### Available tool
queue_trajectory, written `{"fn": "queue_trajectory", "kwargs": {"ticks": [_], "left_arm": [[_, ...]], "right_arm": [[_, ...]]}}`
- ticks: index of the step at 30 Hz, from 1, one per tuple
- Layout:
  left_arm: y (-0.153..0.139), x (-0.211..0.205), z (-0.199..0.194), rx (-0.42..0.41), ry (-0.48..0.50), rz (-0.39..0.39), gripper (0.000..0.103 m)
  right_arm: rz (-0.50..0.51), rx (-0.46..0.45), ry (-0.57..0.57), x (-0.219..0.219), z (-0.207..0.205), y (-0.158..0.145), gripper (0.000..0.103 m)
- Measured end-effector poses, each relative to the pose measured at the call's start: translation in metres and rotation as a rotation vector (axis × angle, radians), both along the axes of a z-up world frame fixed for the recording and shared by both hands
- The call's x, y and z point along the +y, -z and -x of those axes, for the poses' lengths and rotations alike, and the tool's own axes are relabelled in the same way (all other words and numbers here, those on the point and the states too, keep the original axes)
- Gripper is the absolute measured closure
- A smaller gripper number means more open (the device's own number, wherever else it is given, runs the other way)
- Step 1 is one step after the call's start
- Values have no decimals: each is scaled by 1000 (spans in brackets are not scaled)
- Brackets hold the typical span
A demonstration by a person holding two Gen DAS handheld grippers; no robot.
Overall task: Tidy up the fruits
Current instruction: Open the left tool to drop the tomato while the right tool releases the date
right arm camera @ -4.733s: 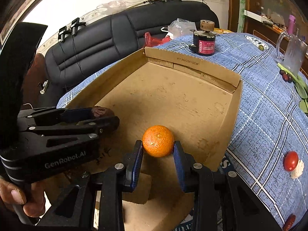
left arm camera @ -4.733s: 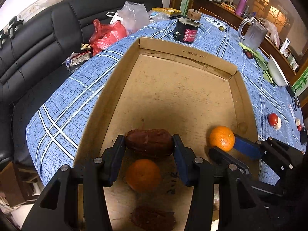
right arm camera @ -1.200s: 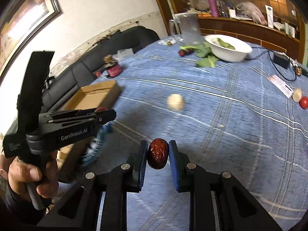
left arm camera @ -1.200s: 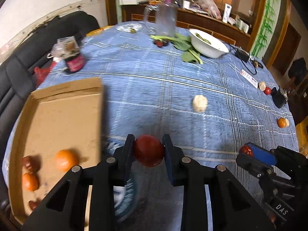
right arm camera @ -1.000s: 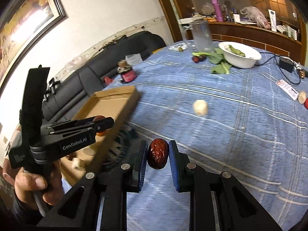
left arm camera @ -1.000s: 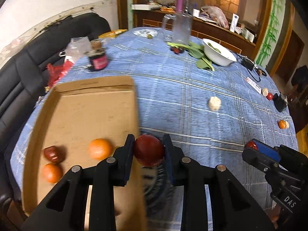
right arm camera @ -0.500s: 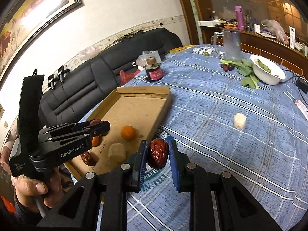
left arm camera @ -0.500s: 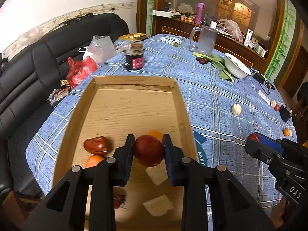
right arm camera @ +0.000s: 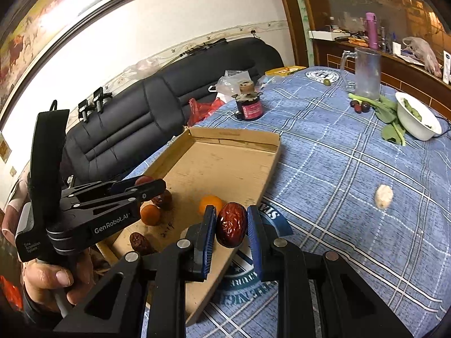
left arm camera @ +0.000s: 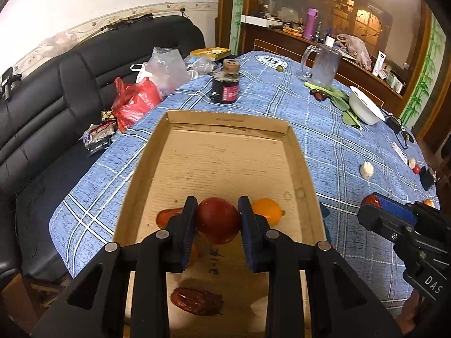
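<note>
My left gripper [left arm camera: 217, 222] is shut on a round red fruit [left arm camera: 218, 219] and holds it above the near part of the cardboard box [left arm camera: 225, 121]. In the box lie an orange [left arm camera: 267, 211], a red date [left arm camera: 196, 301] and another date [left arm camera: 166, 216] partly hidden by my fingers. My right gripper [right arm camera: 231, 225] is shut on a wrinkled red date [right arm camera: 231, 224] above the box's near right corner [right arm camera: 225, 267]. The right wrist view shows the left gripper [right arm camera: 149, 184], two oranges [right arm camera: 210, 203] [right arm camera: 150, 214] and dates [right arm camera: 139, 241] in the box.
A dark jar [left arm camera: 226, 86] stands beyond the box. A glass mug [left arm camera: 321, 66], greens, a white bowl [left arm camera: 363, 109], a pale lump [left arm camera: 366, 169] and small fruits [left arm camera: 415, 169] lie on the blue checked cloth [right arm camera: 352, 169]. A black sofa [left arm camera: 56, 84] with bags is to the left.
Both grippers have swung left from the open table to the box, each still holding its fruit. The left gripper now hangs over the box's near end.
</note>
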State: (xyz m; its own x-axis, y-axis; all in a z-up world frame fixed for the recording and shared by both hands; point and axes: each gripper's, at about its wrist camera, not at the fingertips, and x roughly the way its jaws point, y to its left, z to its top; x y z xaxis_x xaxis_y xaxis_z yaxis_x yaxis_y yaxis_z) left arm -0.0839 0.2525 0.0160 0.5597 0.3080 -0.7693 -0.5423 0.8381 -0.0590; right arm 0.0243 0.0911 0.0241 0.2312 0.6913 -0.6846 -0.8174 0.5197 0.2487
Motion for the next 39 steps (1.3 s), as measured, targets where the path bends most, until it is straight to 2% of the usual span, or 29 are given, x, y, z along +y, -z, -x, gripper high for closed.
{"fn": "queue_trajectory", "kwargs": {"ticks": [11,15,20,26,31,33,34,35,37,39], "left_arm": [[6,37,-13,33,-39,21,76],[10,56,-27,57,-56,44,76],[29,74,-43,125,-80,72,76],[51,76,-52,194,-78,90,76],[55,74,-54,219,-76,80,75],[56,75,-55,226,-76,88,73],[56,75,-55,226,-82,84,69],[56,76,-55,232,-90,80,59],[53,77,-52,225,-98,81,49],[47,75,-48,208,-103,81,48]], "right_arm": [[23,12,-47,44,-13,10,81],[65,8,-65,79,-27,22,81],[149,13,-81,115,-41,47,81],[213,-10,-114,130,-37,64,81],[250,-23,-118,135,-38,75,80],[255,-19,-114,134,-39,77,79],[248,-14,-114,134,-39,77,77],[242,-16,-113,133,-39,76,75],[237,-35,-105,130,-38,71,61],[217,-44,-101,126,-37,64,57]]}}
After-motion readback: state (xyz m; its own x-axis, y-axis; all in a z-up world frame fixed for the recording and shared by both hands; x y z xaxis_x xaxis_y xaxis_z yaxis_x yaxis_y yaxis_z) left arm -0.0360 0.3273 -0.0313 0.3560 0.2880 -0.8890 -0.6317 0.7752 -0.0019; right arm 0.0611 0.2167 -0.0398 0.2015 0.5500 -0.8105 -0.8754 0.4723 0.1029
